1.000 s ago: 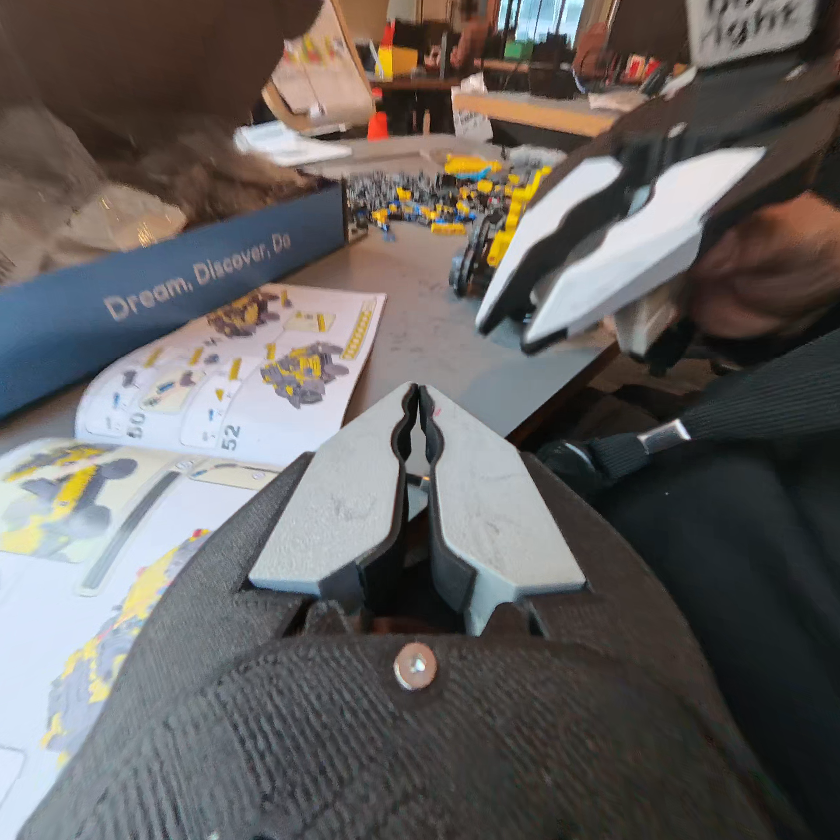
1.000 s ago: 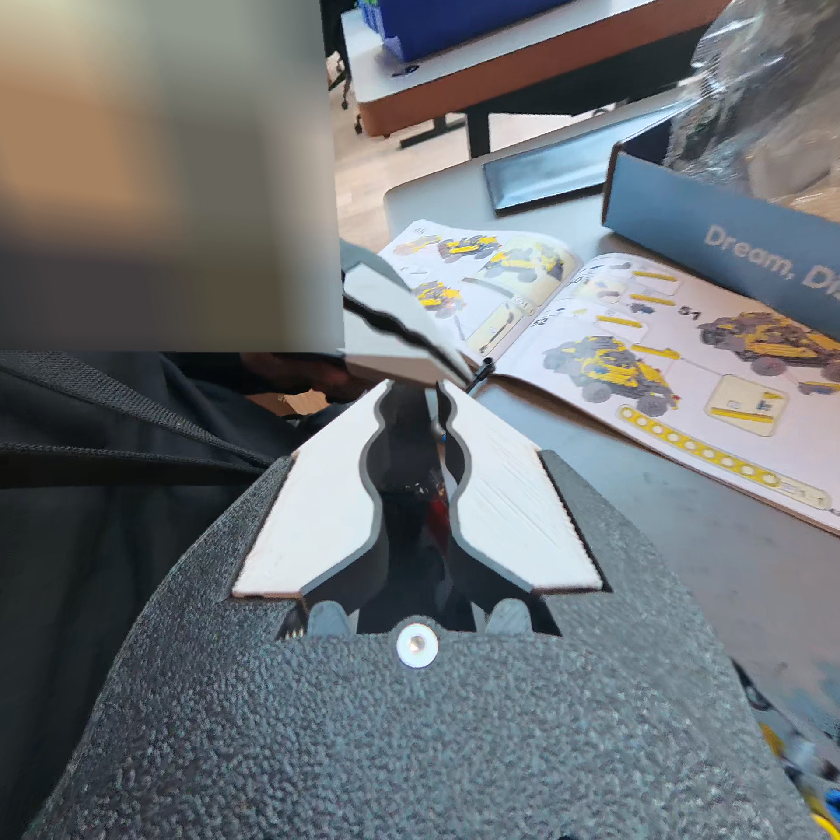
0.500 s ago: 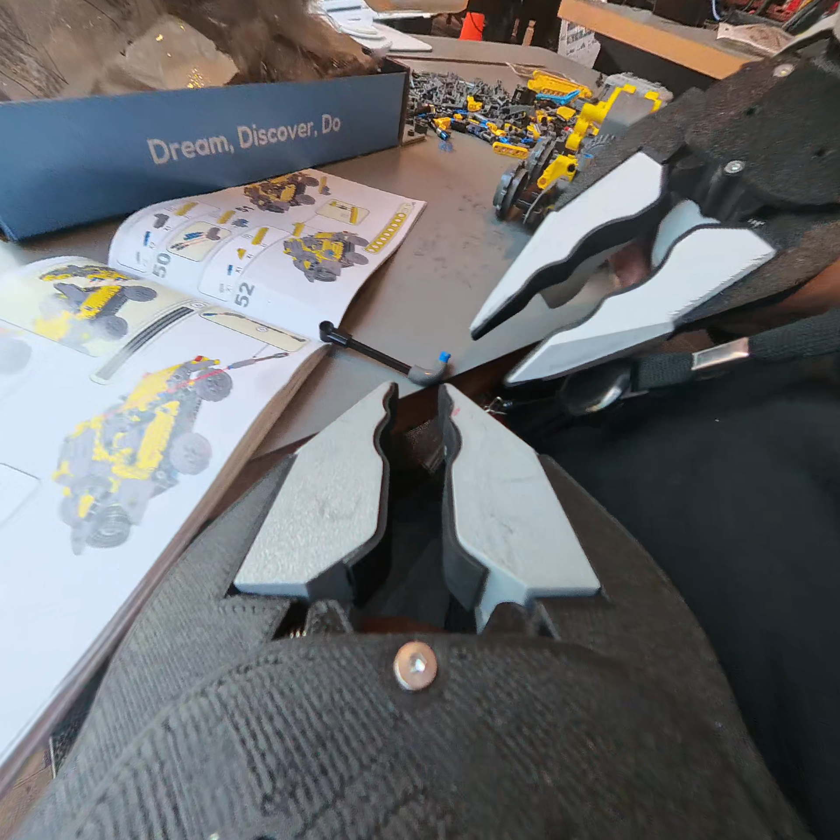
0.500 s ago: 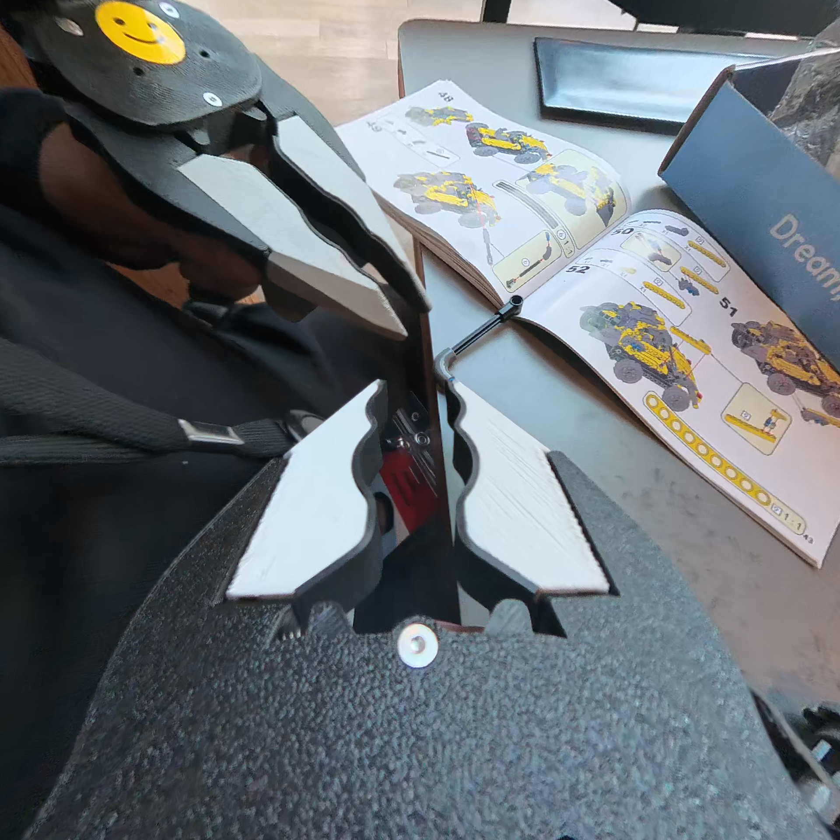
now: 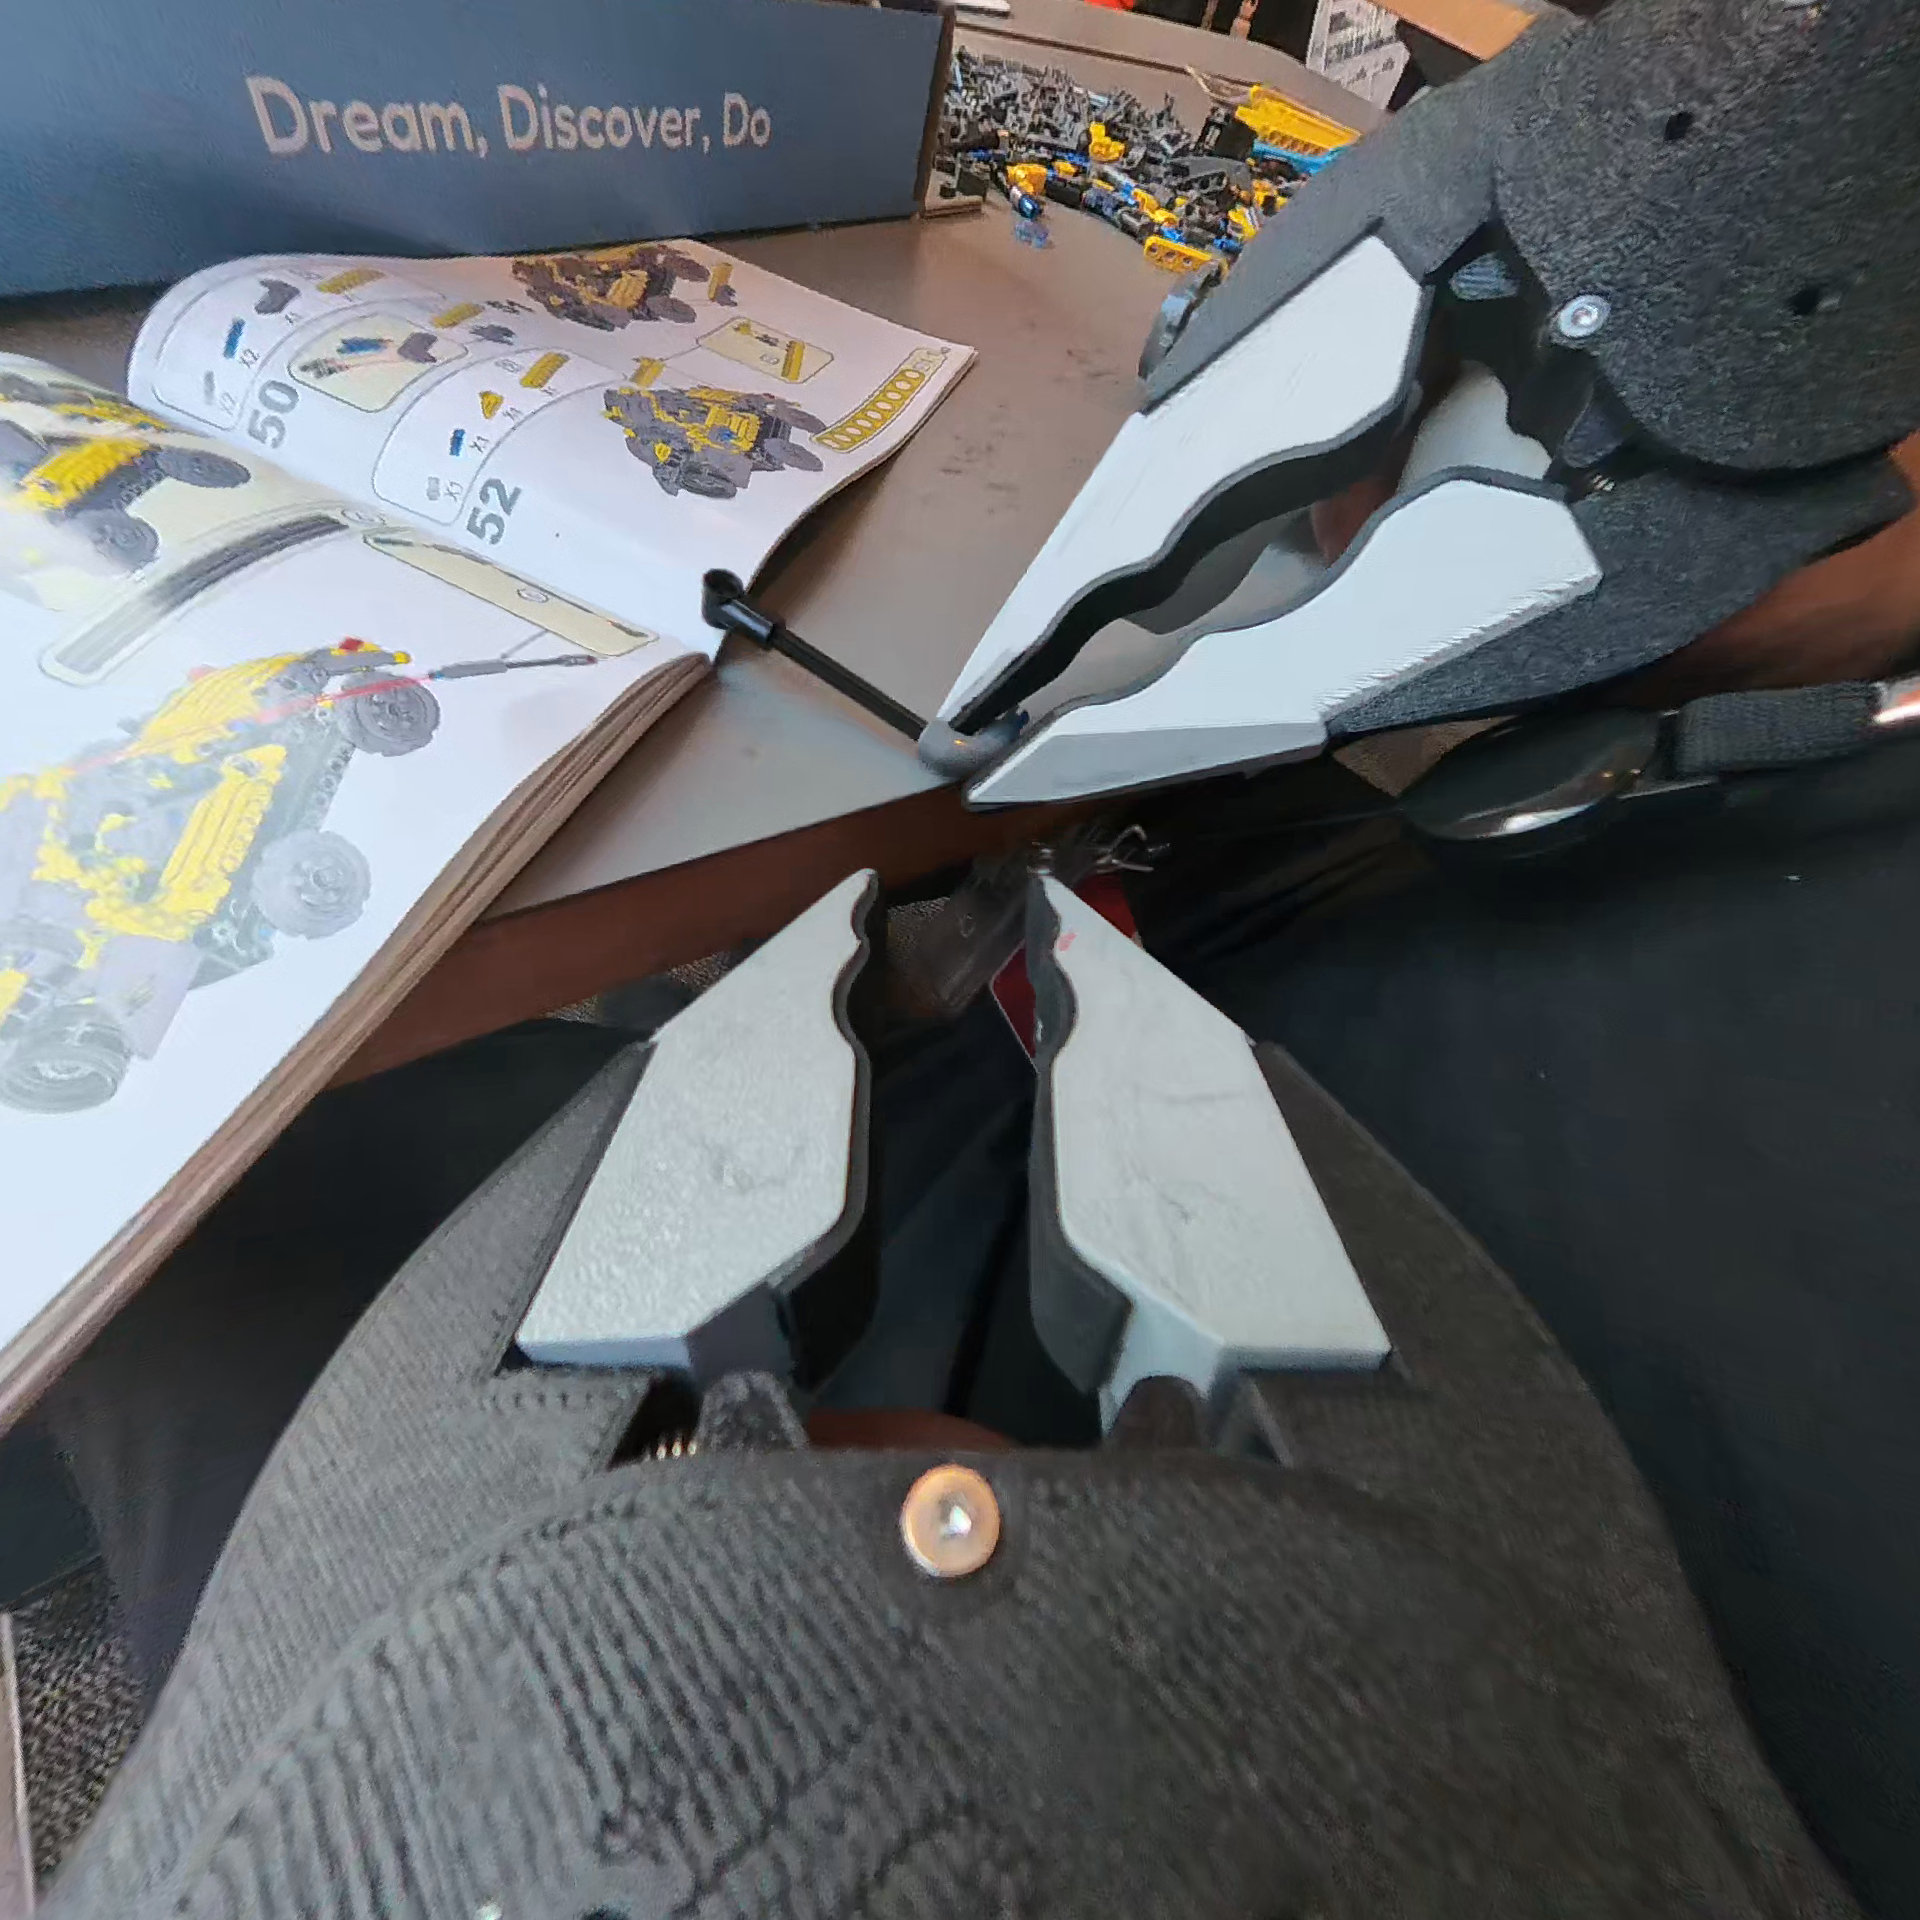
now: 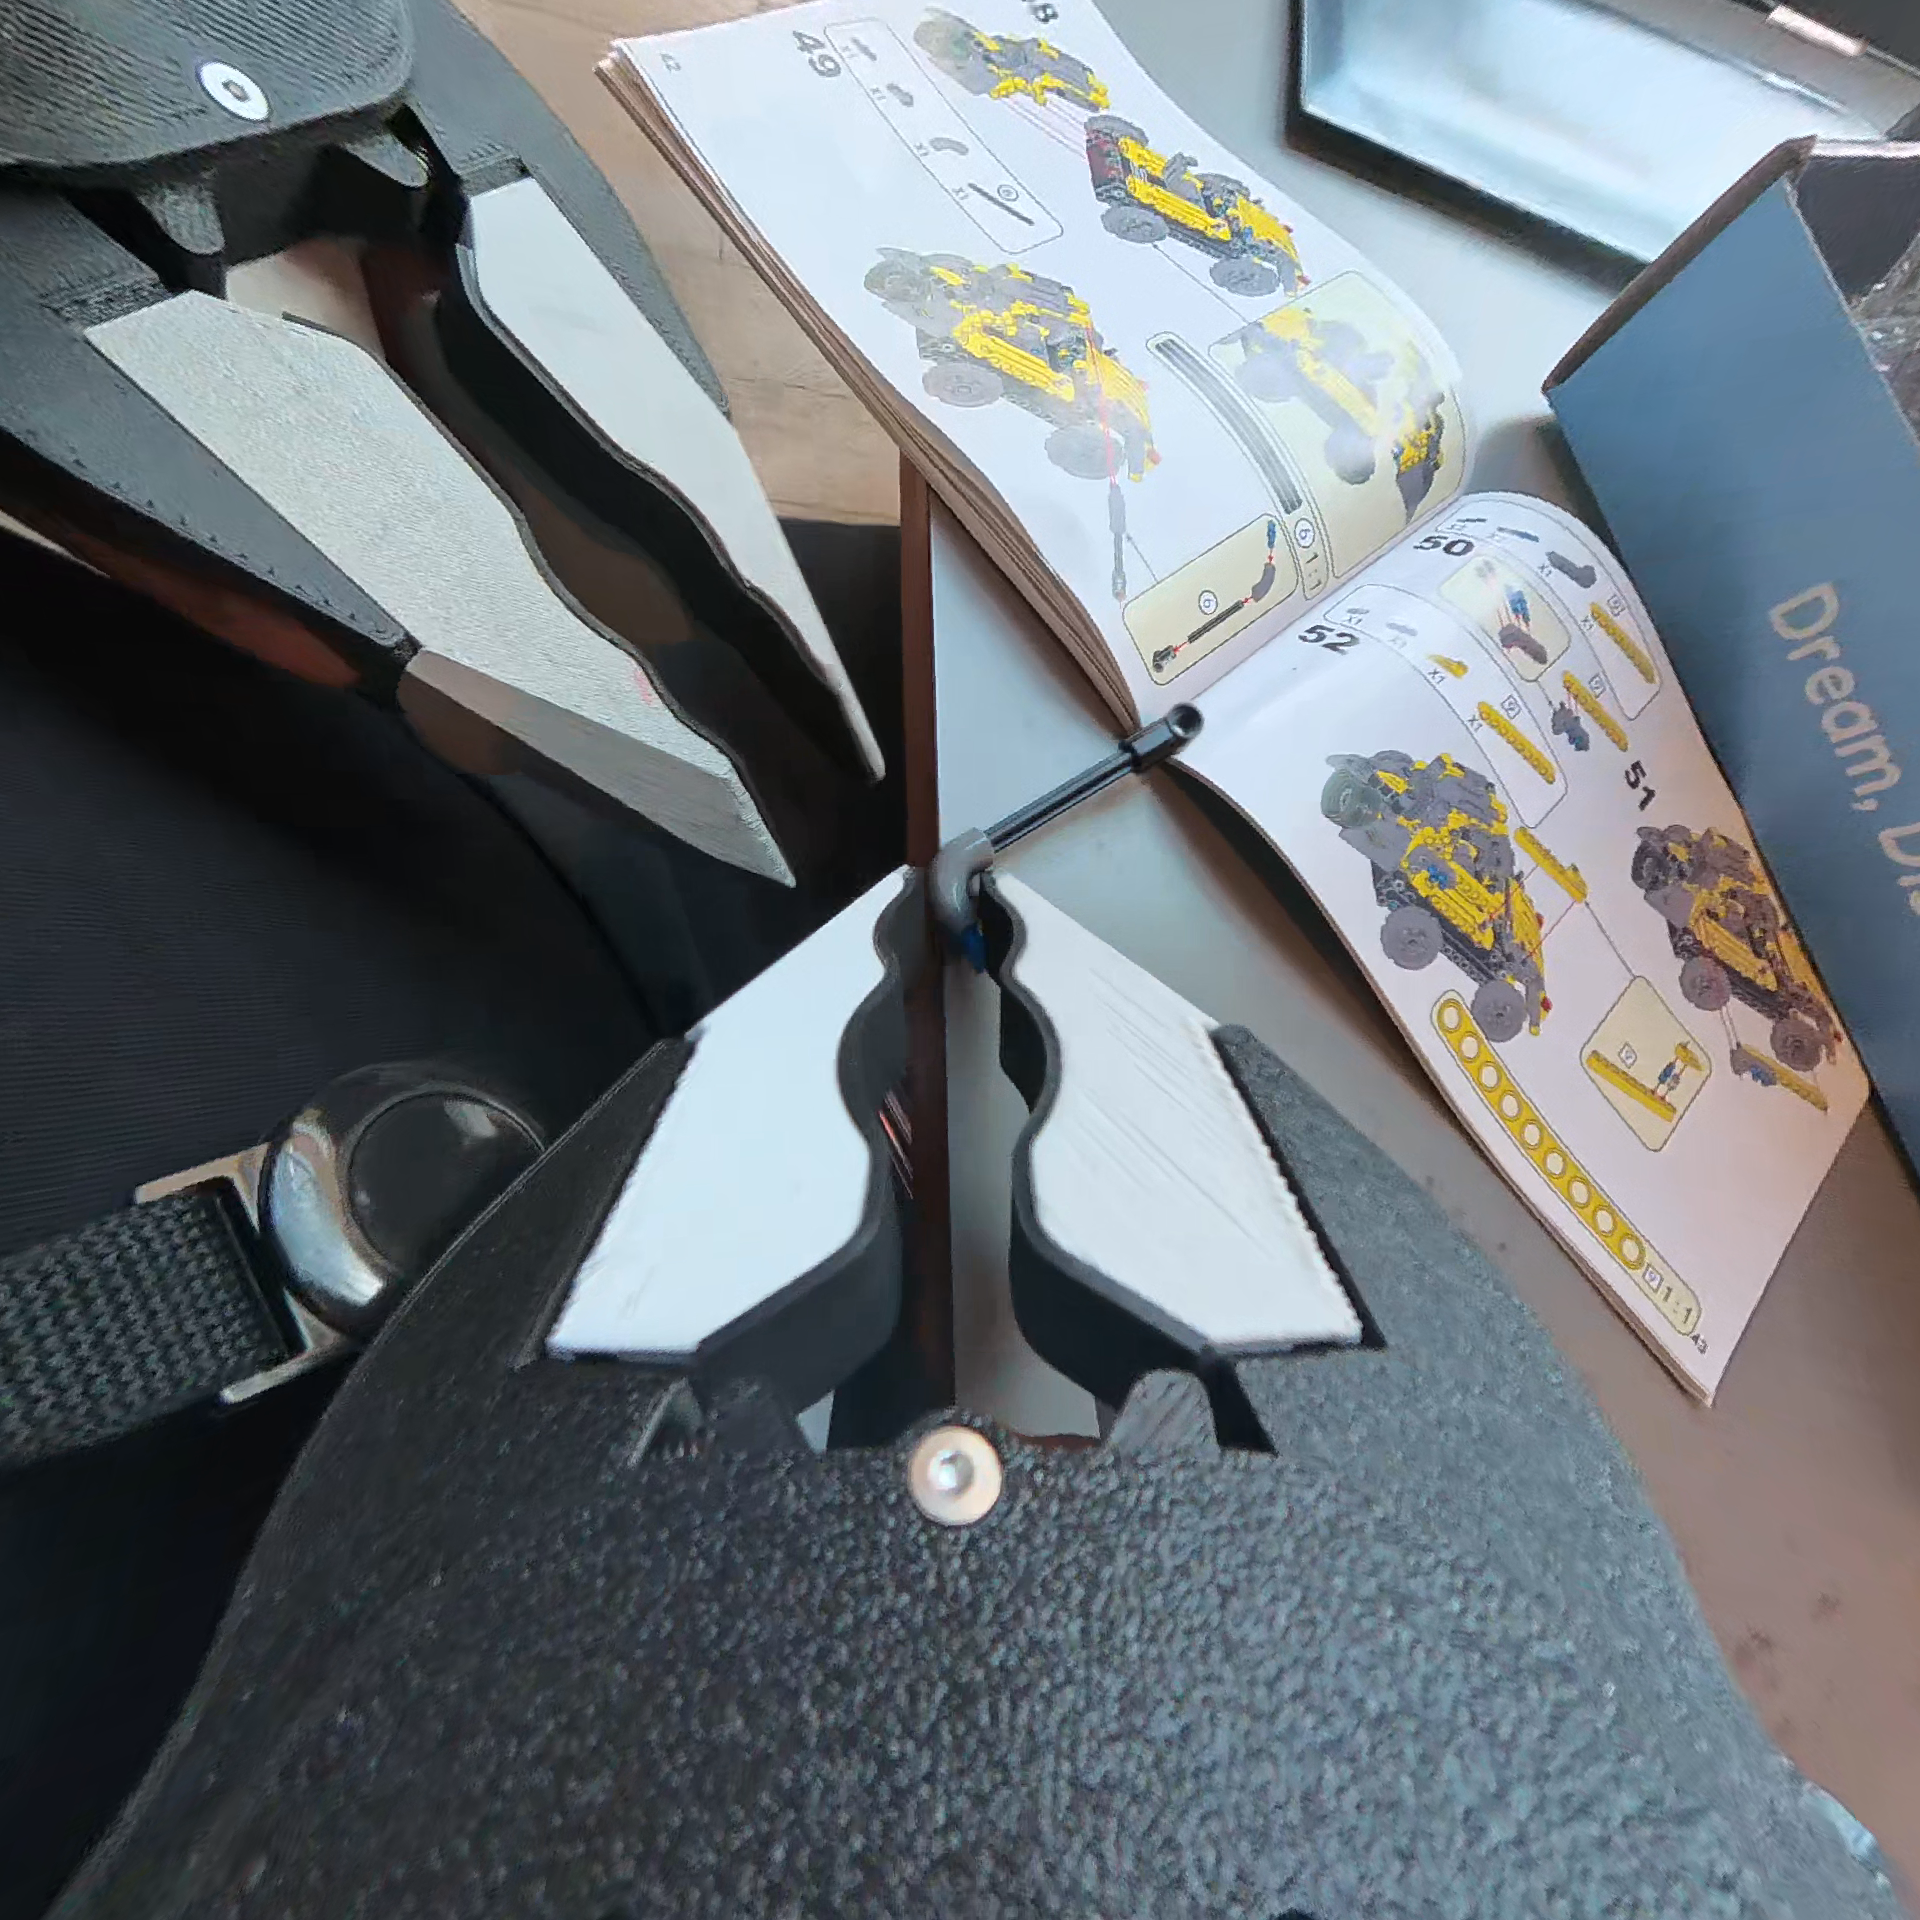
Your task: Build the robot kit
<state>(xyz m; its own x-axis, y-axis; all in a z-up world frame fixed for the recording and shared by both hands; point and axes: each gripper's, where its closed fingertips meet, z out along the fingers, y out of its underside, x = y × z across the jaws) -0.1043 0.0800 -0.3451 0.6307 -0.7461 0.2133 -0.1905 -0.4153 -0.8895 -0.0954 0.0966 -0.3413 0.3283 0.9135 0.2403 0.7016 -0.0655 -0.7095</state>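
Note:
A thin black axle [image 5: 821, 665] with a grey elbow connector [image 5: 951, 748] on its near end lies at the grey table's [image 5: 966, 499] front edge, its far end at the spine of an open instruction booklet [image 5: 416, 499]. My right gripper [image 5: 961, 756] is shut on the connector [image 6: 954, 857], its tips [image 6: 948, 885] pinching it at the table edge. The axle [image 6: 1060, 800] points toward the booklet [image 6: 1247, 468]. My left gripper [image 5: 951, 894] is open and empty, just below the table edge over dark clothing. It also shows in the right wrist view [image 6: 826, 821], close left of the connector.
A dark blue box [image 5: 468, 125] stands behind the booklet and also shows in the right wrist view [image 6: 1766, 499]. A pile of yellow, grey and black building pieces [image 5: 1122, 177] lies at the back. A flat black tray [image 6: 1558, 114] lies beyond the booklet. A strap and buckle [image 6: 343, 1195] cross the person's dark clothing. Only a small space, under 4 cm, lies between the two pairs of fingers.
The right gripper came down to the table edge and narrowed onto the grey connector. The left gripper dropped below the table edge and opened wider.

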